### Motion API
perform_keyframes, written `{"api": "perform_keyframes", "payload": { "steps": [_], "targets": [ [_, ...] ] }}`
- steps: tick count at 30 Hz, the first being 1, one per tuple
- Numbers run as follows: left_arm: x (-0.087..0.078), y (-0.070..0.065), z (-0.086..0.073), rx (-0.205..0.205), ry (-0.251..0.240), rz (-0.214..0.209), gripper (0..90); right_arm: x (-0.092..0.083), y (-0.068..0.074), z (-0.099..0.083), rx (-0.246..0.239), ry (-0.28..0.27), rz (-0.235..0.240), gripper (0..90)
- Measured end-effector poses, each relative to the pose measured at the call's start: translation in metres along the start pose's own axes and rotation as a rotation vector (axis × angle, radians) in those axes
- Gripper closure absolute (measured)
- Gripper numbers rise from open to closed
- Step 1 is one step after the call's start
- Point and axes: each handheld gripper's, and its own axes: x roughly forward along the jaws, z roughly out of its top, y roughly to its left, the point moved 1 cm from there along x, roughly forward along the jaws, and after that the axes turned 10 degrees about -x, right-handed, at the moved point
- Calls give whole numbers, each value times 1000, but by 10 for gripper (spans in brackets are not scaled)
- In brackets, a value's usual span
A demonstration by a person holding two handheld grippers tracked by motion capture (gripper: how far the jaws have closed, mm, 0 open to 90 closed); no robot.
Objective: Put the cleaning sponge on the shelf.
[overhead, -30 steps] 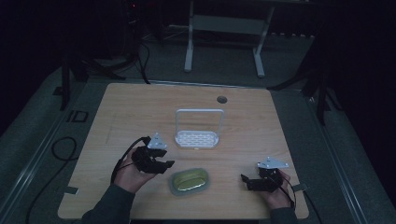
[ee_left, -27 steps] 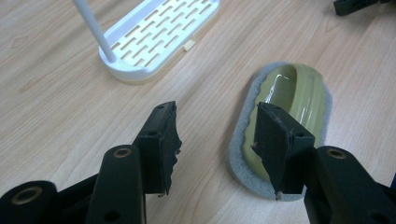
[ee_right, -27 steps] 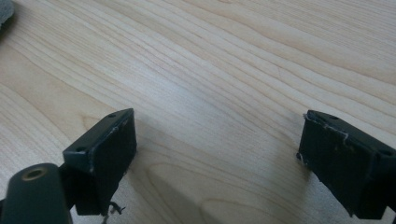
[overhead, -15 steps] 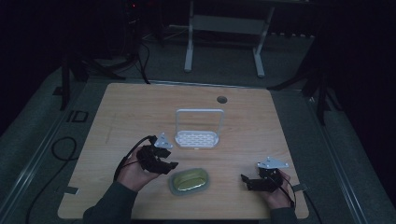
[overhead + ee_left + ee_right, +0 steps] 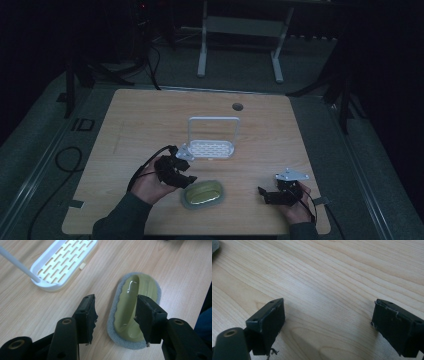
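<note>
The left gripper [image 5: 115, 317] hung just above the table [image 5: 150, 115] with its jaws partly apart, and they had just been closing a little. Between them there was only bare wood and the near edge of the scrubber [image 5: 136, 307]; one jaw stood over the scrubber's green handle and the other beside its grey pad, and neither pad pressed on it, so nothing was held. The scrubber lay flat on the table near the front edge, green handle up. In the high view the left gripper [image 5: 187, 178] sat just to the left of the scrubber [image 5: 202, 192].

Behind them, toward the middle of the table, stood the white slotted rack [image 5: 211, 148] with its tall hoop handle, and its tray was empty [image 5: 65, 261].

The right gripper [image 5: 328, 320] rested well apart at the front right of the table [image 5: 263, 192], jaws wide over bare wood, gripping nothing.

By my reading the work was at its start: the grasp on the scrubber was not yet made. Closing on it, lifting it and, probably, setting it in the rack all remained to be done.
</note>
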Motion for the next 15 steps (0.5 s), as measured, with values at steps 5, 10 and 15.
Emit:
{"api": "perform_keyframes", "payload": {
  "steps": [5,10,15],
  "targets": [
    [4,-3,3,17,34,-7,524,0,0,0,0,0,0,109],
    [8,-6,6,38,69,-20,525,0,0,0,0,1,0,109],
    [11,-9,9,49,88,-47,522,0,0,0,0,0,0,109]
  ]
}}
